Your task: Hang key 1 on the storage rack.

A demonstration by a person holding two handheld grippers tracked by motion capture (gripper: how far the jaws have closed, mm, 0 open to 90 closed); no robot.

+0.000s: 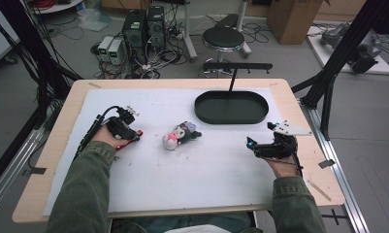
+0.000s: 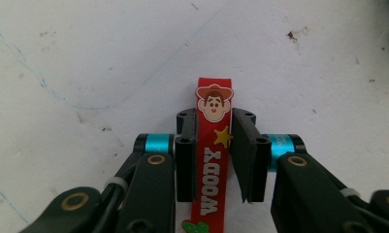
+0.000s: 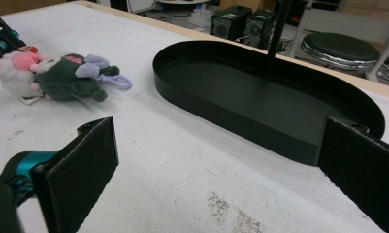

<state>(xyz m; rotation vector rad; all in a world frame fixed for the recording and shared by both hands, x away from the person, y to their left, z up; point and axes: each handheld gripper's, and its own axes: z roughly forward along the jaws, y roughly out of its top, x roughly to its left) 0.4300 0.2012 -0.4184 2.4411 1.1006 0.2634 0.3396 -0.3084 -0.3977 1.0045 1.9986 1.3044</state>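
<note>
The left claw (image 2: 214,160) straddles the red Woody strap (image 2: 212,155) lying flat on the worktop (image 1: 182,174), jaws not quite clenched on it: the pick-up is under way. Next it must pinch and lift. The right claw (image 3: 221,165) waits released near the black tray (image 3: 260,104).

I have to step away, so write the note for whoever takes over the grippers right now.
Left gripper: down on the white mat, jaws on either side of the red strap; one pad looks to be touching it, a small gap shows at the other, so not firmly clamped.
Right gripper: open wide, holding nothing, near the black tray.
Plush toy: lying on the mat between the two grippers.
Done: nothing is in the tray.
Left: probably close on the strap, lift it, then handle the toy.
</note>
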